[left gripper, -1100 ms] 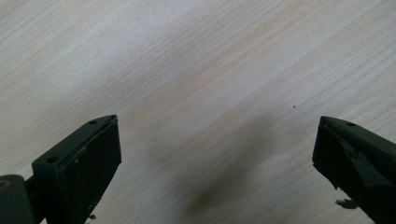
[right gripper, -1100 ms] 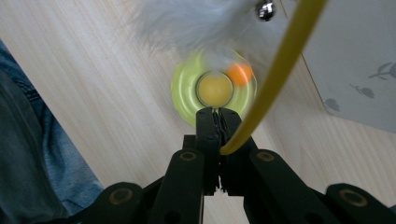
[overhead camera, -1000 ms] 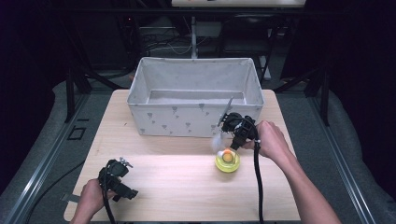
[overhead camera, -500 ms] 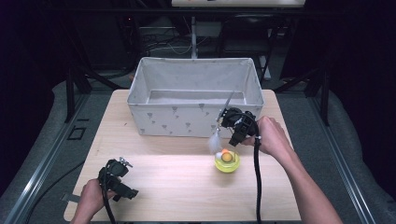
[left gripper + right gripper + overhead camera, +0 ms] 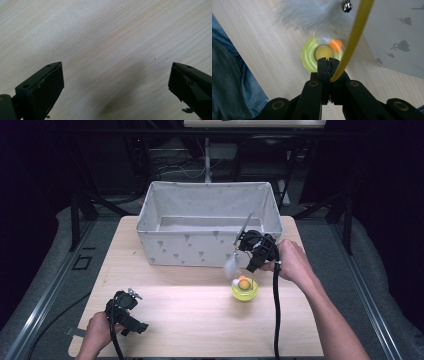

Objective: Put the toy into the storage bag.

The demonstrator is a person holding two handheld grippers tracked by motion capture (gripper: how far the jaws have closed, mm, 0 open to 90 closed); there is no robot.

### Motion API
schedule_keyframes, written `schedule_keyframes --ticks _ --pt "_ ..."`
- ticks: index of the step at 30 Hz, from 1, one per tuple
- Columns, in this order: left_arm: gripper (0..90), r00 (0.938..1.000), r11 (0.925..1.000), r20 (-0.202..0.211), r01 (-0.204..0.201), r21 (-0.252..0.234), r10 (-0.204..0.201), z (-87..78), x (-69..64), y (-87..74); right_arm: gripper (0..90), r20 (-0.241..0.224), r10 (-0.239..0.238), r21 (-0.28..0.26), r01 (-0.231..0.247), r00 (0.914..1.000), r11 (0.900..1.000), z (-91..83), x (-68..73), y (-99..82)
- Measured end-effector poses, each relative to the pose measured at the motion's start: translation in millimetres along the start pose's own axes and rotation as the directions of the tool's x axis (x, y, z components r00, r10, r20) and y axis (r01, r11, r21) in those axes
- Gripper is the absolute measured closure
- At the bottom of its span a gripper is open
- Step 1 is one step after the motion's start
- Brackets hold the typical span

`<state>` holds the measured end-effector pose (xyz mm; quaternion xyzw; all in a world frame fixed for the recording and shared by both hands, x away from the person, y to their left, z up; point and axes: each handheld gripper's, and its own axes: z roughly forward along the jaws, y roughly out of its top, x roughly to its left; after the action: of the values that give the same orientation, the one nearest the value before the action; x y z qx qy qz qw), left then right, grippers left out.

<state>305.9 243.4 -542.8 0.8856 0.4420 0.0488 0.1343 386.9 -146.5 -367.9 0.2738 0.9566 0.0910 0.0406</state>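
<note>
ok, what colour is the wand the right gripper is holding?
Yellow: the wand is a thin stick, white feather and small bell at its end. Clearest in the right gripper view.

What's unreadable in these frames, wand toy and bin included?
- Fabric bin: its floor near the front, high view, hidden by its front wall.
- Yellow wand: upper end, right gripper view, cut off by the top edge.
- White feather: blurred, right gripper view.
- Yellow-green dish: contents too small, high view.

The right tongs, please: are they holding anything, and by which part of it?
Yes. The right tongs are shut on the yellow wand of a feather cat toy, gripping its lower end; the white feather hangs above the green dish.
</note>
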Motion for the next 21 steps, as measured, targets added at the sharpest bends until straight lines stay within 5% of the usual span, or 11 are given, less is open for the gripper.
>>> schedule_keyframes --ticks 21 --pt "0.3 1.0000 1.0000 0.000 -0.005 0.004 0.005 0.4 -1.0 -0.1 88.3 -0.022 0.028 -0.022 -0.028 0.9994 0.9994 -13.7 -10.1 -6.7"
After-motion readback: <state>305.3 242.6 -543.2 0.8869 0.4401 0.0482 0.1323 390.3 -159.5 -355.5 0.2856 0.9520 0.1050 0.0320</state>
